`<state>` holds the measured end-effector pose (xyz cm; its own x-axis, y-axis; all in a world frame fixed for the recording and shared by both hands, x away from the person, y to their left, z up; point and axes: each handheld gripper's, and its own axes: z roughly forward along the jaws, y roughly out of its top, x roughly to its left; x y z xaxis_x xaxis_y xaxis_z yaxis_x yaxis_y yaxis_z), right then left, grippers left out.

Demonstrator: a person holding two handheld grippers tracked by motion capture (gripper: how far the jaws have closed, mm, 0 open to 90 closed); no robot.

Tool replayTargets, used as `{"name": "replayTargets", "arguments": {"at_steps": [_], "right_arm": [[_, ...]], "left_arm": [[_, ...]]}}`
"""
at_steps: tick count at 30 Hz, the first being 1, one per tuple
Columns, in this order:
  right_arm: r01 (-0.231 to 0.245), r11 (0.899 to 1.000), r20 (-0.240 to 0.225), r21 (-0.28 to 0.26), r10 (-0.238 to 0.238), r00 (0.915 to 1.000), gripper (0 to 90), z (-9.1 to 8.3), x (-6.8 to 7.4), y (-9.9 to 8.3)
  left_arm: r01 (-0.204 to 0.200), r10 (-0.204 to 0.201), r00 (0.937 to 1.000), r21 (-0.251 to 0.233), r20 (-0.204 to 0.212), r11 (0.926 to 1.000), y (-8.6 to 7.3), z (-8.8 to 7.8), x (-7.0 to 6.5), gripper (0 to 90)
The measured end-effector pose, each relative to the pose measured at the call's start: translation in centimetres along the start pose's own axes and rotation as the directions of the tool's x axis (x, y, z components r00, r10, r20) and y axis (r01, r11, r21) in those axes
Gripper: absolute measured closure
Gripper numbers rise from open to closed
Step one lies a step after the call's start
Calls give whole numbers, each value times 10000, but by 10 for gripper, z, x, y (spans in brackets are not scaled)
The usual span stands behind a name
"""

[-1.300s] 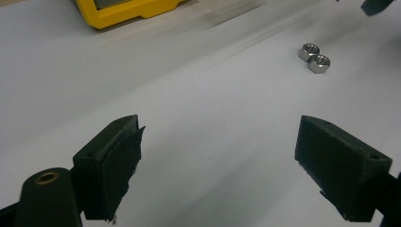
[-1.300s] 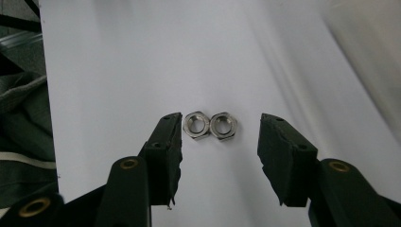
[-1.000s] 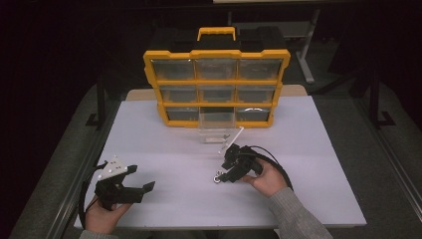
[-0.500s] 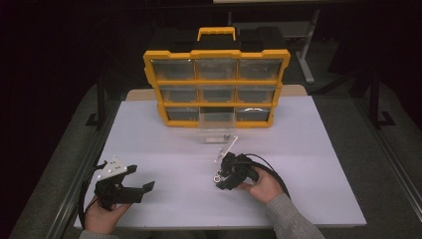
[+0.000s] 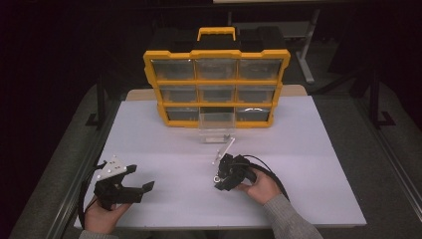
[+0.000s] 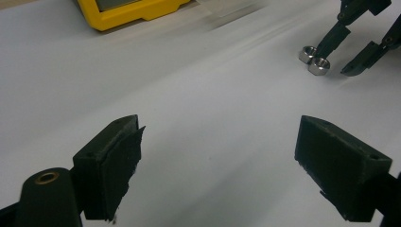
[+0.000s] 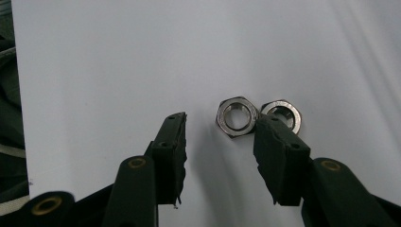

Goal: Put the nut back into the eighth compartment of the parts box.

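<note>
right gripper [image 5: 217, 175] had drawn back toward the person's side of the white tabletop [image 5: 308, 149] since a second ago, away from the clear drawer [image 5: 216, 125] standing pulled out in front of the yellow organizer [image 5: 217, 84]. its jaws had just been closing, and stood part-way closed but not yet pinching anything.

two steel hex nuts lay touching side by side on the tabletop. in the right gripper view the near nut [image 7: 236, 116] sat just beyond the gap between the jaws, and the tip of one jaw overlapped the seam between it and the far nut [image 7: 283, 114]. the left gripper view showed the same pair [image 6: 314, 59] with the right gripper's jaw tips set down just beside them.

left gripper [image 5: 137, 191] had kept its place near the table's front edge, jaws released and wide, nothing between them.

reading: the retreat plus the narrowing looked like lining up for a pick of one nut. risk judged: the neighbour nut touches it and may be nudged or dragged along.
</note>
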<state>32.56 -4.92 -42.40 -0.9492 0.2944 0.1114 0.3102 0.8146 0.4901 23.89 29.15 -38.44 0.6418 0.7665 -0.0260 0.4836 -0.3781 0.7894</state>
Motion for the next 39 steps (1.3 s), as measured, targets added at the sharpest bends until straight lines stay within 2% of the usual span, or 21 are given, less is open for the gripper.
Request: {"name": "replayTargets", "arguments": {"at_steps": [8, 15, 25, 33, 39], "right_arm": [[187, 9998, -14, 15, -187, 9998, 547, 5, 3, 4], [349, 9990, 33, 270, -350, 9994, 563, 10, 8, 10], [767, 9961, 493, 438, -788, 9957, 680, 13, 10, 15], [412, 9987, -240, 286, -405, 9989, 690, 12, -1, 14], [476, 9989, -513, 47, -473, 9976, 691, 1, -5, 22]], "left_arm": [[-20, 20, 10000, -39, -6, 10000, 0, 0, 0, 148], [-21, 21, 10000, -30, 2, 10000, 0, 0, 0, 149], [13, -13, 10000, -19, -2, 10000, 0, 0, 0, 149], [78, -78, 10000, -5, 0, 10000, 0, 1, 0, 148], [125, -125, 9999, -75, -6, 9999, -1, 0, 0, 149]]}}
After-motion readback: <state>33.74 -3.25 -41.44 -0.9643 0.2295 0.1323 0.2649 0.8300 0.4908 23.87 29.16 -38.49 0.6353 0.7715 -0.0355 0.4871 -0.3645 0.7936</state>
